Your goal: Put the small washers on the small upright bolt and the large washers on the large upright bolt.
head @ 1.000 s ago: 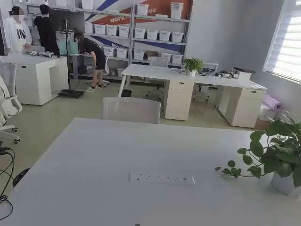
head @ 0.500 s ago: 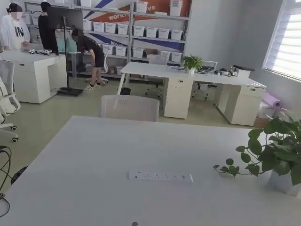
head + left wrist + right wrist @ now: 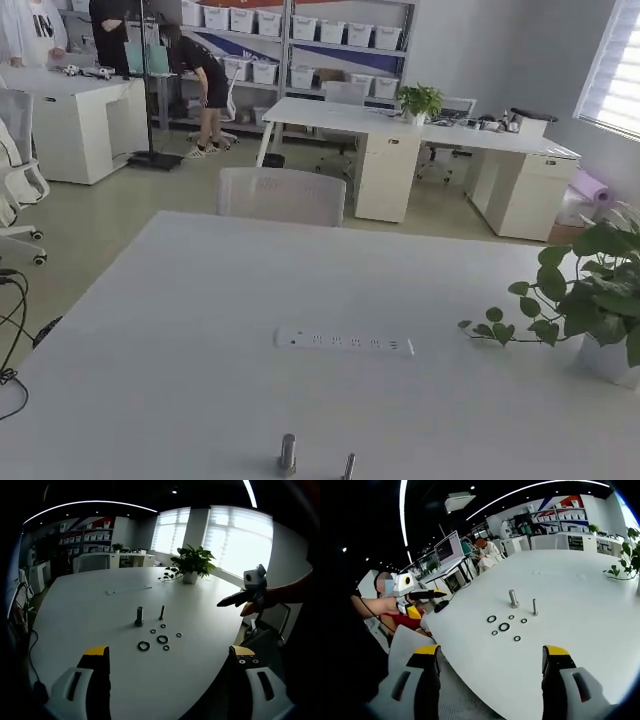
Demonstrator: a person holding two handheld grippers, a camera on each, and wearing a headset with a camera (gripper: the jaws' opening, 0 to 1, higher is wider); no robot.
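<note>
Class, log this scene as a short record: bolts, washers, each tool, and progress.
Large bolt: thick grey metal upright bolt, standing on the white table
Small bolt: thin grey metal upright bolt, beside it
Washers: two large dark ring washers, four small dark ring washers, loose on the table near the bolts
Left tool: open, empty
Right tool: open, empty
Progress: no washer on either bolt yet

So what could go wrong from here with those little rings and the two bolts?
The washers lie flat and close together, large among small, so grabbing one might push neighbours about or take the wrong size. The small bolt stands near the large bolt; lowering a washer onto one could perhaps knock the other over.
</note>
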